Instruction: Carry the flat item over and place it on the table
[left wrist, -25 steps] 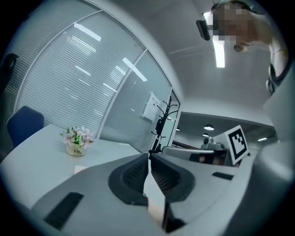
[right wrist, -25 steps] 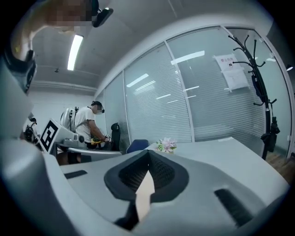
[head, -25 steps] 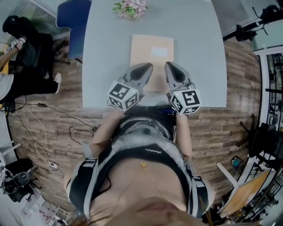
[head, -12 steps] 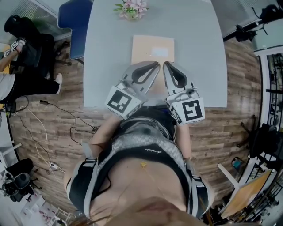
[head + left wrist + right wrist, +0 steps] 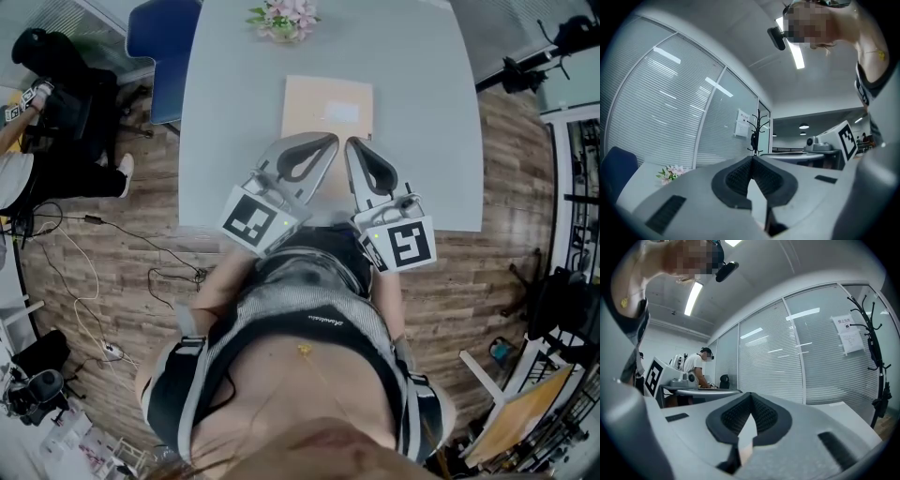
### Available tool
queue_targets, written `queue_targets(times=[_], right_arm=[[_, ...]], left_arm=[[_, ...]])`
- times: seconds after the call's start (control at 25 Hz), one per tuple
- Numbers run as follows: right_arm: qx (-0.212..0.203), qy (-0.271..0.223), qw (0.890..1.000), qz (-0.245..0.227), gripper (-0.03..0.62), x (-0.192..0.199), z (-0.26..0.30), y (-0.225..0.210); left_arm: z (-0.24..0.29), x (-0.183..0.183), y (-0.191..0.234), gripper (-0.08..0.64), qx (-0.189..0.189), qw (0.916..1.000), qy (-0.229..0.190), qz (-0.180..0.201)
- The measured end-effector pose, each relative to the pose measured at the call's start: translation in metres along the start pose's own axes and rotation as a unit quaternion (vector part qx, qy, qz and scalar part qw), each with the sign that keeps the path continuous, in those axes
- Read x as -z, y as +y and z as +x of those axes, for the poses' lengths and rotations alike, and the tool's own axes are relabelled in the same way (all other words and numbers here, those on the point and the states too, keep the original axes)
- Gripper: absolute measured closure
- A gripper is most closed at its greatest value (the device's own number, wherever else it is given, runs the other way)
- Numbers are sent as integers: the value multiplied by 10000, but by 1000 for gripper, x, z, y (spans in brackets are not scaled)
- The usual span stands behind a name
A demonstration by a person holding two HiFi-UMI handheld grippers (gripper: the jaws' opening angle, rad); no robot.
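- An office with a lab-like recording corner: a plain grey table (image 5: 412,112) stands on wood-pattern flooring (image 5: 511,159).
- Beyond the table are glass partition walls with slatted blinds (image 5: 773,362), a posted notice (image 5: 848,336) and a coat stand (image 5: 874,352).
- Strip lights (image 5: 693,296) run overhead.
- A blue chair (image 5: 159,37) stands at the table's far left corner.
- Loose cables (image 5: 127,240) trail left of the table, and a black tripod (image 5: 525,67) stands to its right.
- Past the table, a person (image 5: 696,365) works at another desk (image 5: 708,391).

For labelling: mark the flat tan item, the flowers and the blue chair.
flat tan item (image 5: 307,108): head view, its bare left half.
flowers (image 5: 284,17): head view, middle of the blooms.
blue chair (image 5: 159,37): head view, middle of its blue surface.
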State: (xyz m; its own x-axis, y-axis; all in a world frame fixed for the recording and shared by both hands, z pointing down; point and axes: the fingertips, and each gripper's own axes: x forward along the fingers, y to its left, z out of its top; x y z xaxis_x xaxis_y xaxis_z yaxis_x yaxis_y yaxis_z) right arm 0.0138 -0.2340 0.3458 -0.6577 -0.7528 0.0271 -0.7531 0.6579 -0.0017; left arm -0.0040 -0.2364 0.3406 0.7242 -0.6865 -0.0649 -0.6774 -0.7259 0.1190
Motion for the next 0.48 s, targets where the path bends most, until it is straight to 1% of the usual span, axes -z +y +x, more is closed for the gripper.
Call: queue_targets(times=[0.16,0.28,0.44,0.48], right_arm=[[-16,-29,10000,53,589,-2,0,0],[-35,13,10000,71,589,-2,0,0],[-53,25,9999,84,589,-1,1,1],[-50,26,9999,86,589,-1,1,1]], left_arm=[[-2,-1,2,552,-21,10000,21,10],[0,-5,2,552,-52,10000,-46,64],[-2,3,0,552,25,9999,157,16],[-2,2,-1,552,22,9999,153,20]])
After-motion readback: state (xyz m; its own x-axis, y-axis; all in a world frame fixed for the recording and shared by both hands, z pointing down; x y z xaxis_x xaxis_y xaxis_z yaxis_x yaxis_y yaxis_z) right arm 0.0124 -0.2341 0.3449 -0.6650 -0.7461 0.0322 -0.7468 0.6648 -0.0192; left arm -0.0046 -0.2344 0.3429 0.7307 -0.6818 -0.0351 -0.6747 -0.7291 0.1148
